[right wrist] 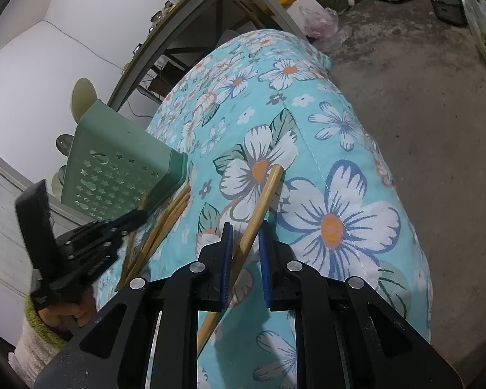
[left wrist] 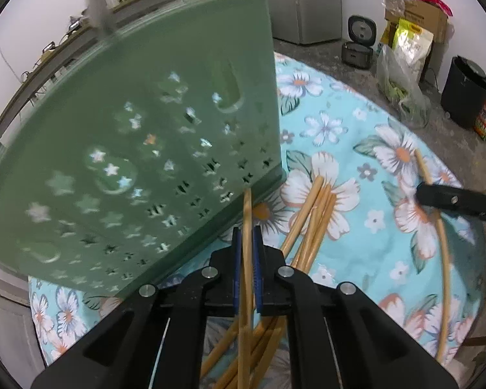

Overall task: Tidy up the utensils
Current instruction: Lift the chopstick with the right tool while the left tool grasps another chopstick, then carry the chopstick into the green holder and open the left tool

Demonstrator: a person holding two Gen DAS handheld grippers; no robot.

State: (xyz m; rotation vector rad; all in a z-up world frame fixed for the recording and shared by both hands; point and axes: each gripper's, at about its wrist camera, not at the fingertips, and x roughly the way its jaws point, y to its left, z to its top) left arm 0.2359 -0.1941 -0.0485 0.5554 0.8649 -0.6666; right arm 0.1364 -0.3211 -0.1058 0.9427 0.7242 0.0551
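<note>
My left gripper (left wrist: 247,231) is shut on one wooden chopstick (left wrist: 247,214), whose tip reaches the base of the green utensil holder (left wrist: 139,136) with star-shaped holes. Several more chopsticks (left wrist: 311,220) lie fanned on the floral cloth (left wrist: 356,149) just beneath and to the right. In the right wrist view, another chopstick (right wrist: 262,201) lies slanted between the blue pads of my right gripper (right wrist: 246,227). It leans on the left pad, with a gap to the right one. The left gripper (right wrist: 139,217) shows there at the foot of the holder (right wrist: 113,165).
A pale ladle (right wrist: 84,94) and spoons (right wrist: 63,142) stand behind the holder. The cloth-covered table drops off to a concrete floor (right wrist: 421,113). A rice cooker (left wrist: 358,48), a black bin (left wrist: 466,90), bags and boxes (left wrist: 411,32) stand by the far wall.
</note>
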